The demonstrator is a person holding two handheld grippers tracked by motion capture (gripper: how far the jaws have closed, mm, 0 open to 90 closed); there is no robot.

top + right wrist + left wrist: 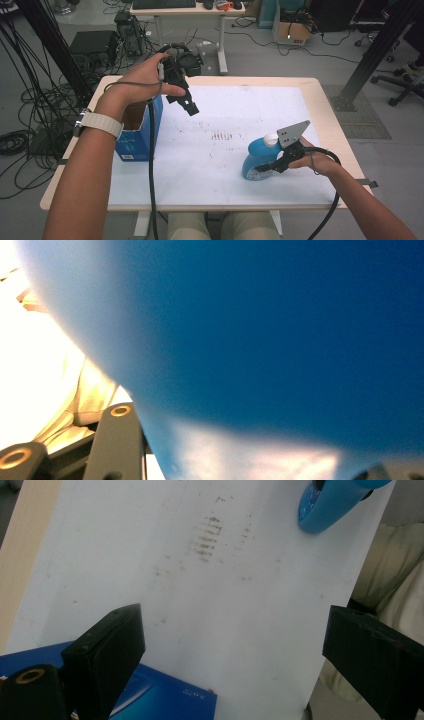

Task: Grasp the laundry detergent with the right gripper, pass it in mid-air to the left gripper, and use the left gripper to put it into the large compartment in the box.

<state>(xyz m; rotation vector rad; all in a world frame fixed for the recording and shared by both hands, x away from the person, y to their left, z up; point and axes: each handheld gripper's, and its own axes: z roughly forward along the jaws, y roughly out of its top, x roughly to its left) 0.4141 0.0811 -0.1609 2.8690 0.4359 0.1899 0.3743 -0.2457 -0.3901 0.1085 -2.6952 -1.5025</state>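
A blue bottle (pixel 254 159) with a white cap (pixel 270 139) stands on the white mat (pixel 215 165) at the front right. My right gripper (pixel 274 165) is shut on its lower body, and in the right gripper view the bottle's blue wall (pixel 280 340) sits right against one black finger (pixel 119 440). My left gripper (pixel 190 106) hangs in the air over the mat's back left, just right of an open blue box (pixel 136 131). In the left gripper view my left gripper (pixel 240 655) is open wide with nothing between its jaws, above the box (pixel 155 695), with the bottle (pixel 330 505) farther off.
The mat (pixel 225 580) carries a patch of dark smudges (pixel 222 135) at its middle. The wooden table edge (pixel 325 100) frames it. Cables, a desk and chair legs stand on the floor beyond the table. The person's knees (pixel 220 225) sit under the front edge.
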